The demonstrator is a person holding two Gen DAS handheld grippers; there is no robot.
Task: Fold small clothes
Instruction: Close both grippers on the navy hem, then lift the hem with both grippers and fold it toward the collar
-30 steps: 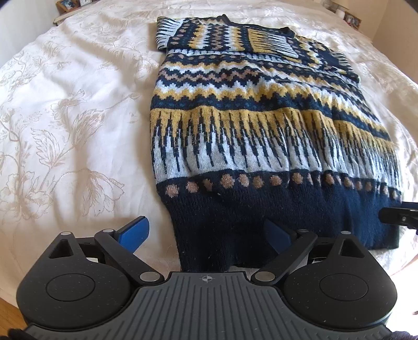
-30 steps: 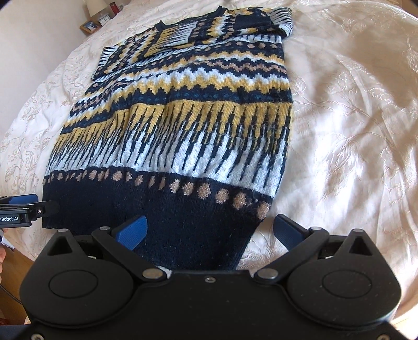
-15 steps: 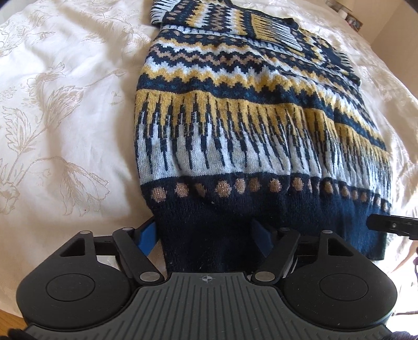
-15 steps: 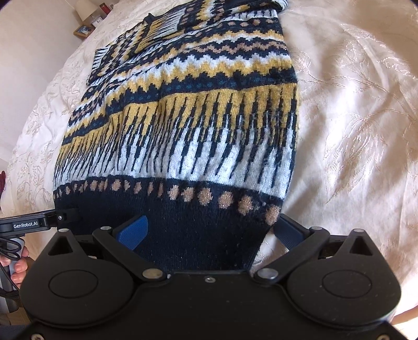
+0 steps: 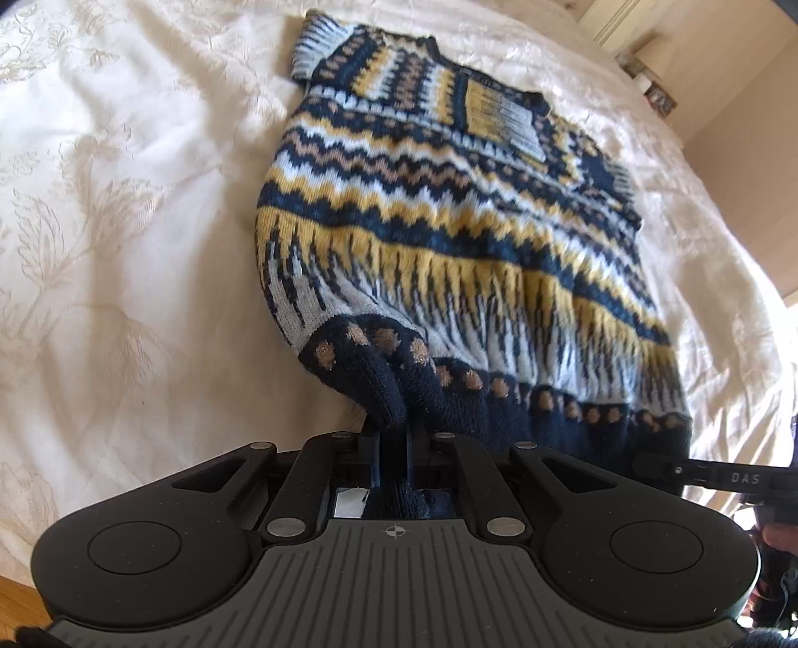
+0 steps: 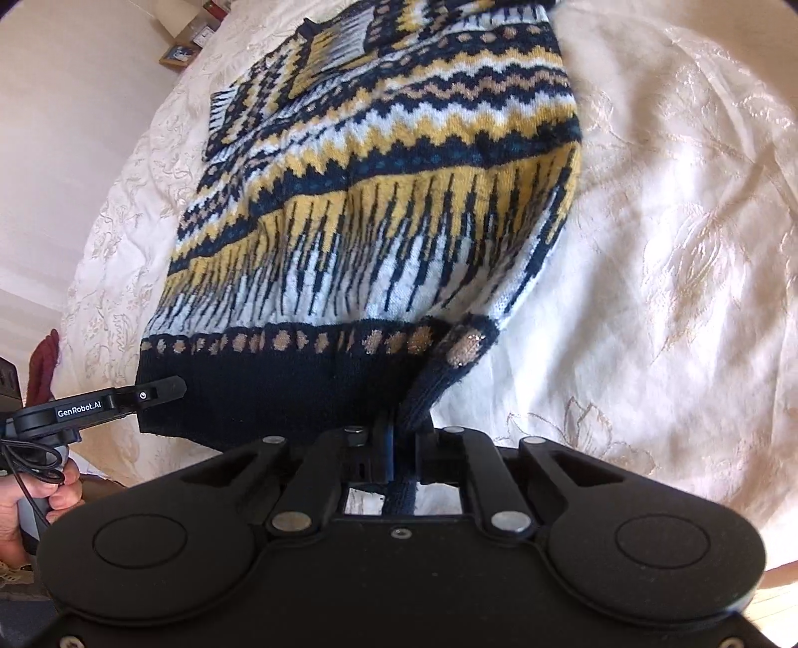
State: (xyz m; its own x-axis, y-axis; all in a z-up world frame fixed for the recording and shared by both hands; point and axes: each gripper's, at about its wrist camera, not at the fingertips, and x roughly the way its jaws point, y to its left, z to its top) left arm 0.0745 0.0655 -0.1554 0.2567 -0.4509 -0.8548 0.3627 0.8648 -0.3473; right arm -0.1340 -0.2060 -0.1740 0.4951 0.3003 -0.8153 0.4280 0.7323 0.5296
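Note:
A knitted sweater (image 5: 464,234) in navy, yellow, white and tan bands lies flat on a cream bedspread (image 5: 114,249); it also shows in the right wrist view (image 6: 379,199). My left gripper (image 5: 395,443) is shut on the navy hem at the sweater's near left corner, and the cloth bunches up between the fingers. My right gripper (image 6: 401,438) is shut on the navy hem at the near right corner. The hem between the two corners is lifted slightly. Each gripper shows at the edge of the other's view.
The cream embroidered bedspread (image 6: 673,249) spreads around the sweater on both sides. Small framed items stand on a shelf (image 6: 187,42) by the wall beyond the bed. A strip of wooden floor (image 5: 20,603) shows below the bed edge.
Both grippers have moved in onto the hem and closed on its two near corners. The hem corners have bunched up and lifted off the bed.

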